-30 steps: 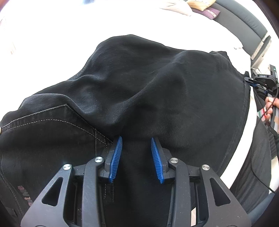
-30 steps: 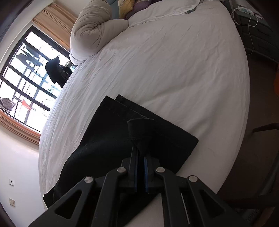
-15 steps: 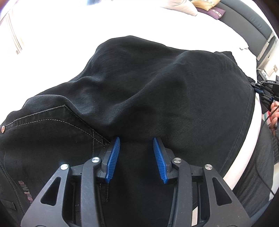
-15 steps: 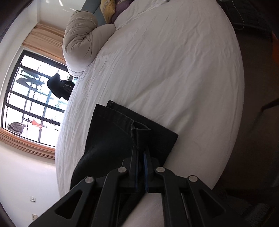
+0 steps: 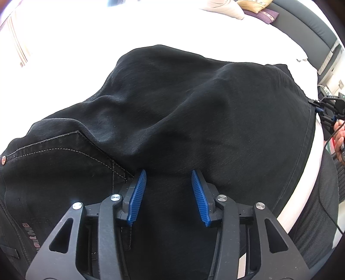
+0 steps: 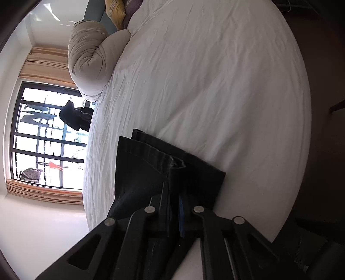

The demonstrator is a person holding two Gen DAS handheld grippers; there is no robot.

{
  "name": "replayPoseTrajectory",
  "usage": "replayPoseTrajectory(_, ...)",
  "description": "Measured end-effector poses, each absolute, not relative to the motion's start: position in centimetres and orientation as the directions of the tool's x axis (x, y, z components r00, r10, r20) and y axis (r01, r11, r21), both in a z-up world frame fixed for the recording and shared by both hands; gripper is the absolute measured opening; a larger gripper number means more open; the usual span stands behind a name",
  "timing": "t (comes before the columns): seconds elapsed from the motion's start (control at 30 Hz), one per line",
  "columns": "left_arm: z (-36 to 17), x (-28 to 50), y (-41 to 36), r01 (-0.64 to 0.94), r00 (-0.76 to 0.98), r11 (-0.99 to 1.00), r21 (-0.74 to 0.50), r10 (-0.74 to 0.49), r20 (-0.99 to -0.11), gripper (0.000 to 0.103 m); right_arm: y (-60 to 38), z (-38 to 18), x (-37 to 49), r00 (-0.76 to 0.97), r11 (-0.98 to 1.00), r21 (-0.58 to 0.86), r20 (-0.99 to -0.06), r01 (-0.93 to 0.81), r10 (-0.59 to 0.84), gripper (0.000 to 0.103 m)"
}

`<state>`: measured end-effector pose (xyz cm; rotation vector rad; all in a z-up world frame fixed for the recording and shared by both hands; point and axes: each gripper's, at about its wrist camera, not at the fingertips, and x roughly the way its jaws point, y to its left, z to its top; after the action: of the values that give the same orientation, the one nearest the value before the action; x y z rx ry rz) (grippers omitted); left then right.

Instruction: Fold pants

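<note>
The black pants (image 5: 172,120) are lying on the white bed (image 6: 215,86), near its front edge. In the left wrist view the left gripper (image 5: 169,178) is hovering over the waist part, just beside the stitched back pocket (image 5: 71,163), with its blue pads (image 5: 135,196) standing wide apart and holding nothing; I cannot tell if the tips are touching the cloth. The fabric ahead of it is rising in a big loose hump. At the right side the outer seam of the pants is running along the bed edge, and only a narrow strip of white sheet is showing between them.

In the right wrist view the right gripper (image 6: 173,193) is pinching the hem end of the pant legs (image 6: 151,168), its fingers pressed together on the fabric, and a small corner of the hem is standing up above them. The two leg ends are lying one over the other, their edges a little offset. This gripper is also showing at the far right of the left wrist view (image 5: 323,107), at the corner of the pants.

Beyond the hem the sheet is wide and wrinkled. A rolled duvet (image 6: 90,58) and pillows (image 6: 116,10) are lying at the far end, well apart from the pants. A window (image 6: 45,137) is standing past the left edge of the bed.
</note>
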<state>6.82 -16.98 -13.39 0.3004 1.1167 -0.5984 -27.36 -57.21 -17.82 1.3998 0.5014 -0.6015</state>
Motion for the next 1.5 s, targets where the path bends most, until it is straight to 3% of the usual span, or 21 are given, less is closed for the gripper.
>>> replayPoseTrajectory(0.13, -13.3, 6.7, -16.9, 0.59, 0.302, 0.802, -0.087, -0.32, -0.898, 0.056, -56.7, -17.7, -28.1, 0.751, 0.066, 0.75, -0.648, 0.658, -0.127, 0.007)
replayPoseTrajectory(0.6, -13.6, 7.0, -17.8, 0.604, 0.301, 0.791, -0.1, -0.342, -0.89, 0.067, -56.5, -17.3, -29.4, 0.733, 0.069, 0.736, -0.652, 0.673, -0.196, 0.006)
replayPoseTrajectory(0.83, -14.2, 6.8, -18.7, 0.621, 0.299, 0.778, -0.097, -0.349, -0.888, 0.081, -57.5, -18.2, -28.7, 0.725, 0.112, 0.716, -0.678, 0.689, -0.123, 0.005)
replayPoseTrajectory(0.93, -14.1, 6.9, -18.7, 0.618, 0.299, 0.779, -0.104, -0.355, -0.886, 0.081, -57.8, -15.8, -30.0, 0.684, 0.114, 0.675, -0.712, 0.729, -0.159, 0.021)
replayPoseTrajectory(0.97, -14.0, 6.9, -18.5, 0.614, 0.296, 0.781, -0.115, -0.363, -0.883, 0.081, -57.7, -14.3, -30.4, 0.634, 0.141, 0.618, -0.744, 0.773, -0.212, 0.04)
replayPoseTrajectory(1.03, -13.9, 6.8, -18.5, 0.606, 0.29, 0.784, -0.138, -0.379, -0.879, 0.081, -57.1, -10.8, -29.7, 0.613, 0.267, 0.554, -0.74, 0.789, -0.275, 0.043)
replayPoseTrajectory(1.1, -13.6, 6.8, -18.0, 0.6, 0.286, 0.784, -0.161, -0.397, -0.872, 0.081, -55.6, -7.8, -26.4, 0.671, 0.427, 0.552, -0.713, 0.716, -0.202, 0.043)
replayPoseTrajectory(1.2, -13.5, 6.8, -17.6, 0.596, 0.28, 0.782, -0.185, -0.418, -0.864, 0.081, -50.6, -5.4, -18.0, 0.729, 0.633, 0.601, -0.679, 0.488, 0.083, 0.043)
replayPoseTrajectory(1.33, -13.3, 6.8, -17.2, 0.593, 0.275, 0.78, -0.198, -0.428, -0.861, 0.081, -43.0, -7.0, -7.8, 0.641, 0.732, 0.624, -0.686, 0.274, 0.344, 0.043)
replayPoseTrajectory(1.43, -13.2, 7.0, -16.7, 0.585, 0.265, 0.778, -0.23, -0.451, -0.853, 0.081, -40.3, -10.7, -3.3, 0.532, 0.749, 0.612, -0.735, 0.254, 0.42, 0.041)
replayPoseTrajectory(1.5, -13.4, 7.2, -16.5, 0.586, 0.257, 0.773, -0.243, -0.461, -0.85, 0.081, -40.7, -13.3, -2.2, 0.482, 0.772, 0.553, -0.793, 0.313, 0.372, 0.034)
